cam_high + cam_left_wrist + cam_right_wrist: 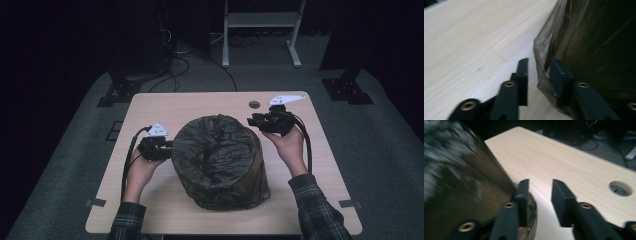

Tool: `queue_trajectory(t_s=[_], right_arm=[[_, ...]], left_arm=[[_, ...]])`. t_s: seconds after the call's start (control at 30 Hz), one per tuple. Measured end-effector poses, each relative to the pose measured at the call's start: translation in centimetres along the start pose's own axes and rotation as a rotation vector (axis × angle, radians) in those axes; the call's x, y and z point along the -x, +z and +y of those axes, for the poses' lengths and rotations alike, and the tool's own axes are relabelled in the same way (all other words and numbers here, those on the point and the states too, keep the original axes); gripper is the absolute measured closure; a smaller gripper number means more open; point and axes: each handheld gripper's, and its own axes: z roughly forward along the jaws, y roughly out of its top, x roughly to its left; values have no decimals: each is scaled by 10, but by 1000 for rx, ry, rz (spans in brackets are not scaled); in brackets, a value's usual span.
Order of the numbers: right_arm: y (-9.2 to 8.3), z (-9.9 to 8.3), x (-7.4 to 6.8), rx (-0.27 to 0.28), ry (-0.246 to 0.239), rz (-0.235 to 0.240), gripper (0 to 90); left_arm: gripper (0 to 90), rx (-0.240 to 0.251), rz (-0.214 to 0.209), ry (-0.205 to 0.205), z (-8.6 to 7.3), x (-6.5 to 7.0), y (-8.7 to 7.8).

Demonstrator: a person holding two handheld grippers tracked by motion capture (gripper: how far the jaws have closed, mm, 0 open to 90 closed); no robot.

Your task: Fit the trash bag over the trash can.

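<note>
We see our left gripper (537, 70) with jaws partly open, a fold of the dark brown plastic bag over a round bin (596, 45) between them, unpinched. Our right gripper (539, 190) stands partly open and empty, the bag just left of its jaws, over the pale wooden worktop (574, 165).

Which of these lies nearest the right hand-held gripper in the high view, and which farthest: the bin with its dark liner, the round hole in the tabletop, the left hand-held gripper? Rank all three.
From the right hand-held gripper:
1. Bin with dark liner, just beside it, toward the table's middle.
2. Round hole, just beyond it, near the table's far edge; close to the first.
3. Left hand-held gripper, across the bin, on its other side.
</note>
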Motion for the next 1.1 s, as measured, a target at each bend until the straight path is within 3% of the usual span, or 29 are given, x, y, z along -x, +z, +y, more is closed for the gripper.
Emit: queue_trajectory(t_s=[0.03,0.1,0.13,0.17,0.2,0.3,0.33,0.4,0.53,0.6,0.67,0.77,0.9,1.1], right_arm=[[-4,3,-2,8,-8,1,549],[-11,8,-5,14,-18,0,465],[-11,8,-5,14,-18,0,465],[-18,12,-9,28,-23,5,382],[-18,12,-9,28,-23,5,382],[-29,16,-15,82,-37,47,285],[-33,18,-17,88,-38,74,260],[-36,20,-21,94,-45,82,209],[-41,24,-29,90,-67,106,187],[-43,27,-39,79,-97,152,129],[-45,30,-46,62,-117,172,120],[-46,32,-53,53,-136,185,103],[-49,37,-74,26,-202,211,90],[-44,38,-92,-8,-248,245,90]], left_arm=[[536,33,-8,-9,-1,-1,-8],[435,53,-18,1,-4,-2,-19],[378,53,-18,1,-4,-2,-19],[340,62,-22,3,-5,-2,-23],[340,70,-23,7,-6,-1,-27],[196,101,-15,24,-8,2,-39],[176,123,-33,26,-10,4,-47],[99,140,-37,25,-12,8,-55],[87,140,-67,54,-18,16,-62],[19,104,-81,88,-27,27,-65],[10,81,-90,114,-34,34,-66],[2,68,-108,114,-41,41,-65],[0,28,-116,121,-59,56,-61],[0,27,-110,125,-77,61,-53]])
